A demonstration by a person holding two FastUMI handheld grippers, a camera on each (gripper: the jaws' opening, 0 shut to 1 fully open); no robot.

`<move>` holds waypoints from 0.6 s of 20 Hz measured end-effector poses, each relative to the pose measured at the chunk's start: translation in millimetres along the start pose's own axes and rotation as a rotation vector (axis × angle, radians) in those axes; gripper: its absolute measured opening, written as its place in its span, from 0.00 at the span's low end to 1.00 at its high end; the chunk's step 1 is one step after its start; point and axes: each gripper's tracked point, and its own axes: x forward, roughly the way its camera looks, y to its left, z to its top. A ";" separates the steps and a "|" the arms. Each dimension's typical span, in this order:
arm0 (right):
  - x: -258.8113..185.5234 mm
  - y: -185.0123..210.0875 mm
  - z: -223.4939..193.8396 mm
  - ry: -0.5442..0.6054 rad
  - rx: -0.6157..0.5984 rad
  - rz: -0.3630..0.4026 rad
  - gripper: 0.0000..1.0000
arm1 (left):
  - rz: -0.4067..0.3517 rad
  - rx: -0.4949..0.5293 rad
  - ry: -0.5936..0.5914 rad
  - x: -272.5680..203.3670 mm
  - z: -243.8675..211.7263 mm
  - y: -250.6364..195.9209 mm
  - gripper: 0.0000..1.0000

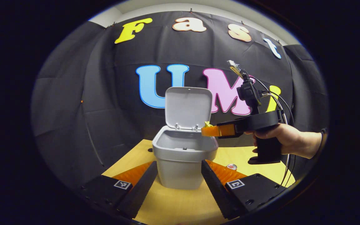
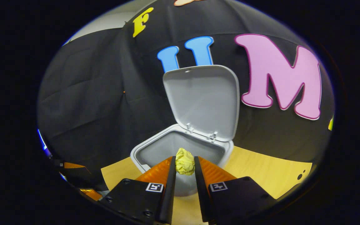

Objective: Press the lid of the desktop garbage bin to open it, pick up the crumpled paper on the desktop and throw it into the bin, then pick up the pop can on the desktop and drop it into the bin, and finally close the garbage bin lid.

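Yellow crumpled paper (image 2: 185, 165) is sitting pinched between the right gripper (image 2: 185, 170) fingers, a hand (image 1: 287, 142) holding it level over the one grey bin's (image 1: 184, 154) open rim, lid (image 1: 188, 107) upright. The left gripper (image 1: 180, 175) is gaping wide, empty, flanking the bin. One pop can (image 1: 231, 167) is standing near the table's (image 1: 180, 203) right edge.

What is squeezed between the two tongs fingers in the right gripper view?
A crumpled yellow paper ball sits pinched between the right tongs fingers, in the right gripper view. Behind it gapes the open grey garbage bin.
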 end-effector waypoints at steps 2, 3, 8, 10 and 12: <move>10.4 10.0 -4.3 0.016 -0.005 0.030 0.39 | 0.024 -0.020 0.008 -5.5 -5.4 8.0 0.95; 14.1 13.6 -7.4 0.024 -0.005 0.039 0.39 | 0.034 -0.027 0.014 -6.9 -9.0 10.6 0.95; 24.6 18.2 -13.0 0.037 0.020 0.045 0.47 | 0.061 -0.021 0.024 -15.6 -17.6 16.9 0.95; 24.8 11.9 -13.2 0.037 0.038 0.030 0.63 | 0.052 -0.027 0.035 -15.4 -24.3 11.6 0.95; 18.8 1.5 -10.5 0.017 0.055 0.006 0.92 | 0.034 -0.027 0.043 -13.1 -31.9 4.2 0.95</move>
